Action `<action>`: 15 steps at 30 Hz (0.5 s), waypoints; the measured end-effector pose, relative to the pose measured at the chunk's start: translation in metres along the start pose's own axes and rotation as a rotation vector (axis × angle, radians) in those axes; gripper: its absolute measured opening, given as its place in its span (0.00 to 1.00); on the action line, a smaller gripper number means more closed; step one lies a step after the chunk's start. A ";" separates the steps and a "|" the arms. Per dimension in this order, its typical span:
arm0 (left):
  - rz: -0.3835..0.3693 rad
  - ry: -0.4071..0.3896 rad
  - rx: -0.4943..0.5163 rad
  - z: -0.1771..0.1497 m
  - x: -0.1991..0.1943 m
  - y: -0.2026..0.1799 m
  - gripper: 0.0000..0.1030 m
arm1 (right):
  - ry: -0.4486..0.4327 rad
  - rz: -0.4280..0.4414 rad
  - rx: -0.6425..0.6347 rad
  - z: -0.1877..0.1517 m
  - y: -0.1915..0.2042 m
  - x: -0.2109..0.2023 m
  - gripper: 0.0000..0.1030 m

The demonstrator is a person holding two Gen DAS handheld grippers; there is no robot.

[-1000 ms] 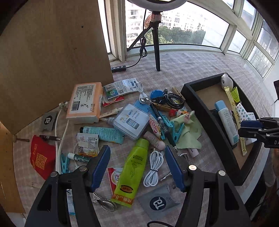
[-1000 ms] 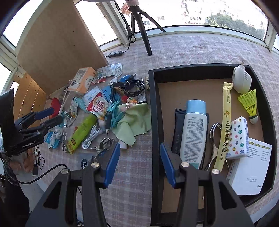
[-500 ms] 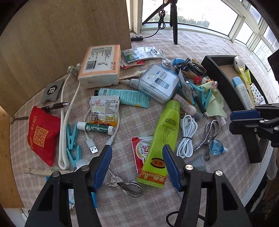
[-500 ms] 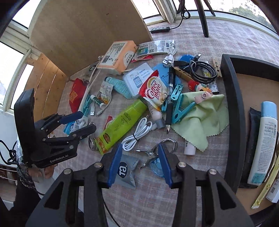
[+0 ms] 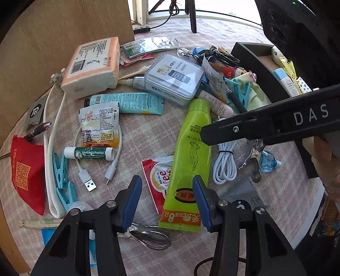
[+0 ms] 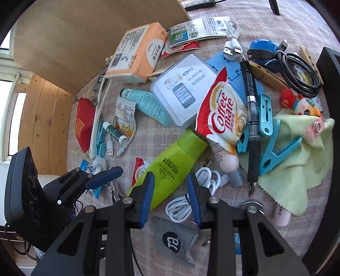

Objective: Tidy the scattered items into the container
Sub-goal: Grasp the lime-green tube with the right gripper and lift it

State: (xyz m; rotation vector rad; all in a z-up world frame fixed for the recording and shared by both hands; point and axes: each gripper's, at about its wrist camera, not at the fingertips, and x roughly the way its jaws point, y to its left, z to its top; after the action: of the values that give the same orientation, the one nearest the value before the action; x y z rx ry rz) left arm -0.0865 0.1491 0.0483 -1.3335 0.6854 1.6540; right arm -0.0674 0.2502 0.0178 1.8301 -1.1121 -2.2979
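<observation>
Bright daylight from far windows (image 5: pixel 223 10), blown out white. Desk (image 5: pixel 138 138) evenly lit, shadows short, soft. Glare on tin lid (image 6: pixel 184 85). Strong fisheye bending, dark corners. Centre sharp.

Sunlit windows (image 5: pixel 223 8) behind – plywood board (image 5: pixel 63 27) – checked tablecloth (image 5: pixel 148 135).

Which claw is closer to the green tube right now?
Too close to call. The left claw straddles the green tube at its crimped end, pads clear of it. The right claw hangs over the tube's middle, beside the white cable.
</observation>
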 end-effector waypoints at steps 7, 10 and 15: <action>-0.077 0.007 0.010 0.007 0.008 -0.001 0.42 | 0.021 0.007 0.023 0.004 -0.001 0.013 0.31; -0.104 0.014 0.018 0.008 0.013 -0.003 0.39 | 0.033 0.024 0.033 0.003 -0.002 0.019 0.31; -0.129 0.003 0.021 0.007 0.014 -0.006 0.34 | 0.038 0.062 0.048 0.000 -0.001 0.026 0.33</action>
State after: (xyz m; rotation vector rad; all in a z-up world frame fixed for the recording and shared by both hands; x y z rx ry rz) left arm -0.0853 0.1623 0.0371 -1.3372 0.6040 1.5384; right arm -0.0751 0.2404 -0.0047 1.8198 -1.2107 -2.2134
